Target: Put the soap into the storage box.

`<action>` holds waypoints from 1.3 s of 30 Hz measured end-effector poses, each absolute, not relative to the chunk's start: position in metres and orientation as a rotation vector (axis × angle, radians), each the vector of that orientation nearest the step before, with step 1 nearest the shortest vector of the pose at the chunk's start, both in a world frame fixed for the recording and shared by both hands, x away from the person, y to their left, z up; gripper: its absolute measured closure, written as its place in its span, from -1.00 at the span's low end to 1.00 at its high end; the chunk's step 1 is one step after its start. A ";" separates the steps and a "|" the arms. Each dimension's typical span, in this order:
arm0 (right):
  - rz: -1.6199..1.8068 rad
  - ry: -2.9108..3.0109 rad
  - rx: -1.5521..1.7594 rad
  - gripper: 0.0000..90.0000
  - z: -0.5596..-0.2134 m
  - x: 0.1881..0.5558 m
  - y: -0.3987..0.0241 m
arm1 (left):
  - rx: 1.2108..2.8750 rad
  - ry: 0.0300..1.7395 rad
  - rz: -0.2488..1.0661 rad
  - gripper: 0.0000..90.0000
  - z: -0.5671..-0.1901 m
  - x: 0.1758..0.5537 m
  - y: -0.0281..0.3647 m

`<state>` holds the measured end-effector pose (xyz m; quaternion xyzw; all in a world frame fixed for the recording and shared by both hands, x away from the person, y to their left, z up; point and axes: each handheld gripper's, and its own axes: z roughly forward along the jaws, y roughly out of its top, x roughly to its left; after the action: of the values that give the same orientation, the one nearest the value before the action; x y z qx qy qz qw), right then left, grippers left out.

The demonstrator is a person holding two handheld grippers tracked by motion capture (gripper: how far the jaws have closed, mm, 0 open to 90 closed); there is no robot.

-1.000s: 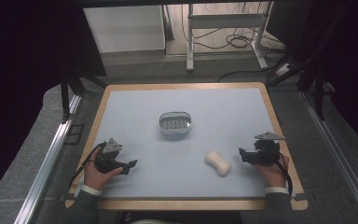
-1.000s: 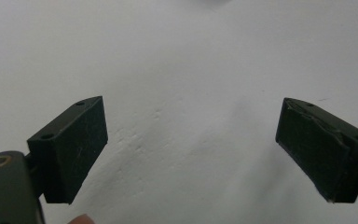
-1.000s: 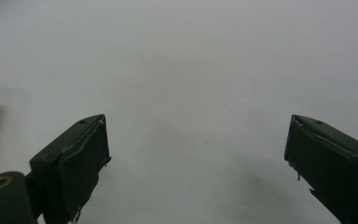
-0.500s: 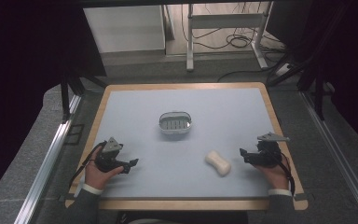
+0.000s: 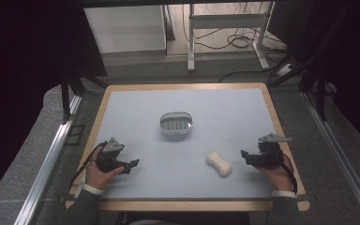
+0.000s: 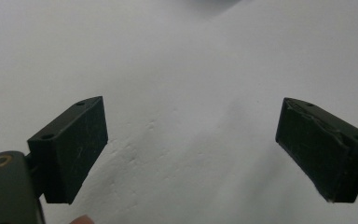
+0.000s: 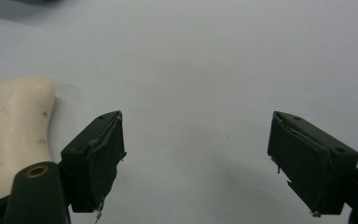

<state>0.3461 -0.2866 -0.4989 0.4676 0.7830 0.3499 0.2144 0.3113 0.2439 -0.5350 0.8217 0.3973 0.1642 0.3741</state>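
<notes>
Since the earlier frames the right gripper (image 5: 245,154) has barely shifted, though its jaws have just been closing a little; they stand wide with nothing between them. Just beside it lies the cream soap bar (image 5: 219,163), flat on the table near the front right; faint embossed marks on it (image 7: 9,130) cannot be read. Front left, the left gripper (image 5: 132,165) also gapes wide and empty. At mid-table sits a small oval metal dish (image 5: 176,123). Underneath, the pale blue mat (image 5: 225,112) is framed in wood; beyond lie grey floor, cables and desk legs.
</notes>
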 end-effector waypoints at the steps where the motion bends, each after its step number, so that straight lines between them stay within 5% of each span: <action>1: 0.968 2.180 1.276 -0.59 -0.496 0.345 -0.283 | 2.103 1.017 0.417 -0.79 -0.535 0.311 0.244; 39: 0.831 2.556 1.215 -0.42 -0.476 0.342 -0.217 | 2.106 1.016 0.411 -0.78 -0.532 0.308 0.247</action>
<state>0.3423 -0.2175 -0.4759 0.4102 0.8625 0.2804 0.0959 0.3085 0.2465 -0.5321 0.8225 0.3970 0.1604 0.3743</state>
